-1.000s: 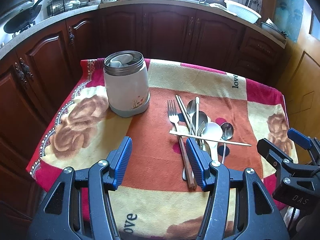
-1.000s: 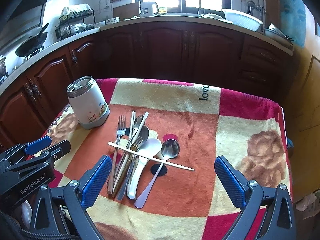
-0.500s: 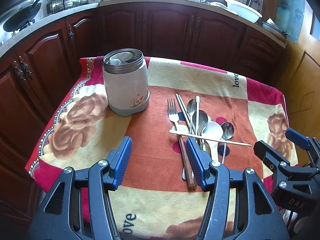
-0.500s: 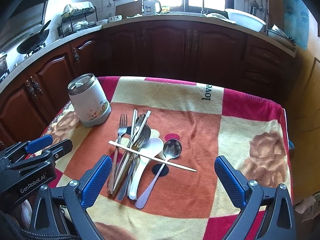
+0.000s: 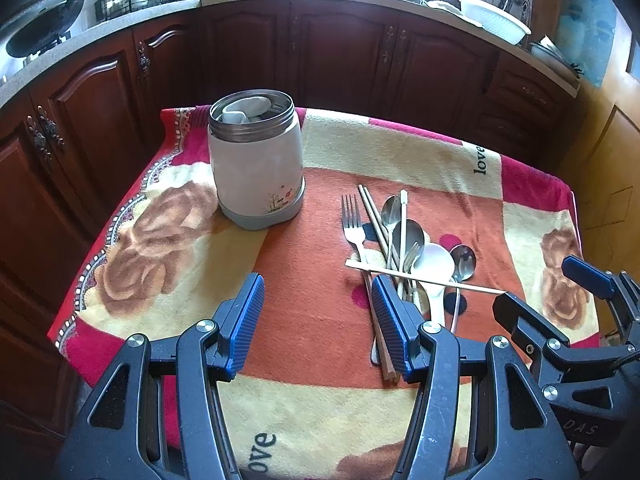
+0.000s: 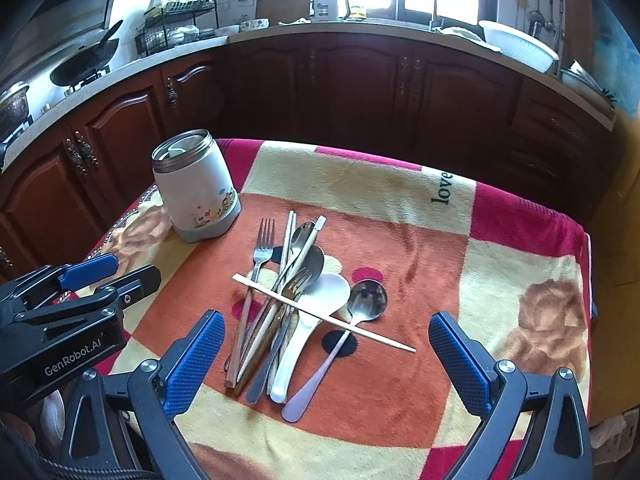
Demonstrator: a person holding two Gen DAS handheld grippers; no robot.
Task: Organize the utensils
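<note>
Forks, spoons and chopsticks lie heaped as a pile of utensils (image 6: 296, 304) mid-tabletop on the blanket (image 6: 400, 208) — one pale chopstick (image 6: 320, 312) crossing them. The left gripper (image 5: 318, 316) and right gripper (image 6: 326, 352) hover before it, jaws wide apart, empty — a jar (image 6: 194, 184) stands well left.

The container (image 6: 196, 188) is standing upright at the far left of the blanket-covered table (image 6: 520, 248), with some utensils sitting inside it, and the utensil pile (image 6: 296, 304) is lying well apart to its right, near the table's centre. Within the pile, the fork (image 6: 259, 264) is lying leftmost, the chopsticks (image 6: 280, 272) and spoons just right of it, the ladle-shaped spoon (image 6: 316, 312) further right, and the rightmost spoon (image 6: 360, 308) at the edge; a single stick (image 6: 320, 312) is lying crosswise on top of them all. The cabinets (image 6: 360, 88) are standing behind the table, carrying the counter (image 6: 280, 34) with a dish rack (image 6: 176, 32) at left and a basin (image 6: 516, 44) at right.
</note>
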